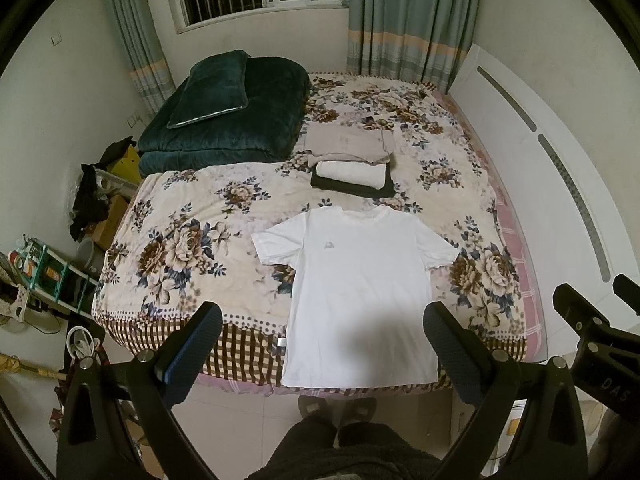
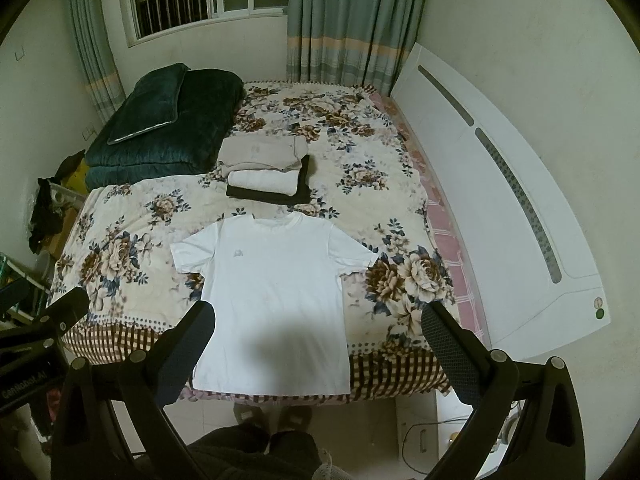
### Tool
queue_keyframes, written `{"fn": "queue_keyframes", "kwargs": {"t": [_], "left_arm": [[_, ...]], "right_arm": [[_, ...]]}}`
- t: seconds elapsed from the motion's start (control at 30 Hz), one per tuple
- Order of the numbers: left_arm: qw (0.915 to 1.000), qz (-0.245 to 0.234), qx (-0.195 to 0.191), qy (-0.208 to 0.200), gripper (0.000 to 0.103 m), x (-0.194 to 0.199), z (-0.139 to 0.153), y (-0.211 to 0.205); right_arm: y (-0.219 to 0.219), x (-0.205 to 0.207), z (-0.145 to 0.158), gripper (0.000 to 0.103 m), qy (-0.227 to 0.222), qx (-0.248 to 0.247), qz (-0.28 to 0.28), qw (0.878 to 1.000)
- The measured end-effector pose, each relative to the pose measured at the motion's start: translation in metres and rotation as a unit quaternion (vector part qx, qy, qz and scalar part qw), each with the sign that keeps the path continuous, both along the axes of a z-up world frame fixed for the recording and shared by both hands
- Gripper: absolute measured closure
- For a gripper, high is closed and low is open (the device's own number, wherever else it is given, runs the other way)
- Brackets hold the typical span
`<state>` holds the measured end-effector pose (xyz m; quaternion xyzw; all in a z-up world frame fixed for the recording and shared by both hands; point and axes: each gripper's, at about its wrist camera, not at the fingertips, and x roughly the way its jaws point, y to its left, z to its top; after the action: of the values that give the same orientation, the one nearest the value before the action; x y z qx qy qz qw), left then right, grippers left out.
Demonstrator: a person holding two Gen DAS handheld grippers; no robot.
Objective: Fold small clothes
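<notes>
White T-shirt (image 1: 362,280) lies flat on the bed (image 1: 192,216); left tongs (image 1: 322,344) and right tongs (image 2: 318,340) spread wide, seemingly above it.

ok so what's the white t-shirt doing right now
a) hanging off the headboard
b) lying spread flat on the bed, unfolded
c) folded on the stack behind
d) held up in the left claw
b: the white t-shirt lies flat on the floral bedspread with both sleeves out, and both the left claw and the right claw are open and hold nothing.
</notes>
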<state>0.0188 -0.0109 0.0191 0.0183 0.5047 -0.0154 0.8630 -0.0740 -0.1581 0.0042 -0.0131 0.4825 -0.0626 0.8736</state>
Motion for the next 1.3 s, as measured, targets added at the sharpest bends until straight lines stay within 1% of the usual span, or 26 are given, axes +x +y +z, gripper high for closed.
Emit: {"fn": "queue_keyframes", "kwargs": {"t": [0.7,0.8,1.07,1.1,1.13,1.23,1.3], "left_arm": [[1.0000,0.000,-0.001,-0.003,0.001,-0.002,0.002,0.001],[1.0000,0.001,-0.002,-0.004,0.001,-0.001,0.003,0.001],[1.0000,0.000,-0.003,-0.001,0.001,-0.002,0.001,0.000],[1.0000,-0.002,-0.004,0.000,0.001,0.000,0.002,0.000],[1.0000,-0.003,-0.004,0.001,0.000,0.002,0.002,-0.001],[0.9996,0.002,0.012,-0.027,0.000,0.016,-0.003,-0.003],[0.9978,0.010,0.034,-0.056,0.000,0.036,-0.016,-0.004]], "right_arm": [[0.001,-0.004,-0.005,0.000,-0.003,0.000,0.001,1.000],[0.003,0.002,0.000,0.000,-0.002,0.000,0.001,1.000],[0.002,-0.001,-0.004,0.000,-0.003,0.000,0.000,1.000],[0.003,0.001,-0.002,0.000,-0.001,0.001,-0.001,1.000],[0.009,0.015,0.008,0.000,0.003,0.003,-0.002,1.000],[0.012,0.026,0.006,0.000,0.007,0.010,-0.012,1.000],[0.004,0.041,-0.007,0.000,0.005,0.028,-0.032,0.999]]}}
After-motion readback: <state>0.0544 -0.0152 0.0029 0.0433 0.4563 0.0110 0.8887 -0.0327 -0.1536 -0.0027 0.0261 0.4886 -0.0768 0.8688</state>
